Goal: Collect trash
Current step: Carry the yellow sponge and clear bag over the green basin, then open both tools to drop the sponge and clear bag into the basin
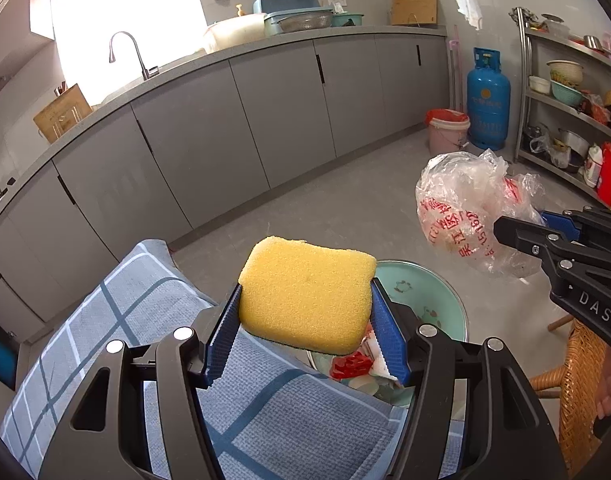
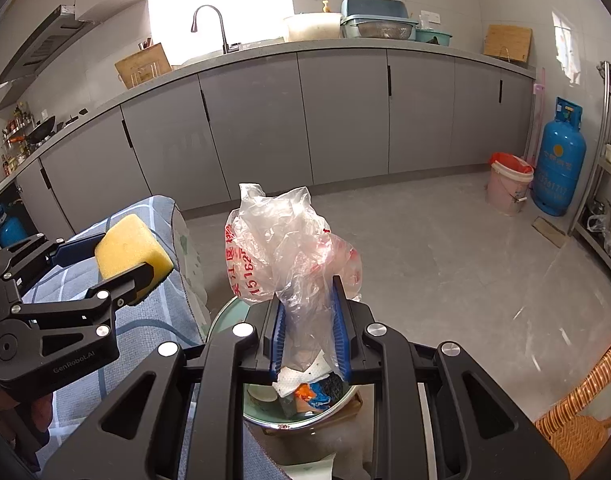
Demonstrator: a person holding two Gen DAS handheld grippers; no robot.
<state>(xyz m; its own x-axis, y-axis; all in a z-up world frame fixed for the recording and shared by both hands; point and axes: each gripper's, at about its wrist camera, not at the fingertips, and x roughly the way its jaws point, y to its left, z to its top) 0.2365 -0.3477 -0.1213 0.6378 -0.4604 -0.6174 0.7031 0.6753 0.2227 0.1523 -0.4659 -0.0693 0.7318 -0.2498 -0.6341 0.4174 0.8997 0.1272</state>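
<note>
Sponge (image 1: pixel 307 292) in left tongs (image 1: pixel 305 320), bag (image 2: pixel 289 248) in right tongs (image 2: pixel 307 330), above grey kitchen floor (image 2: pixel 445 260).

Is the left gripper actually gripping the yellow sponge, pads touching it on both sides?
Touching. The left wrist view shows the left gripper with both blue pads pressed against the sides of the yellow sponge, no gap on either side.

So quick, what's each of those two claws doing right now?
Left gripper: closed on the yellow sponge.
Right gripper: closed on the crumpled clear plastic bag.
</note>
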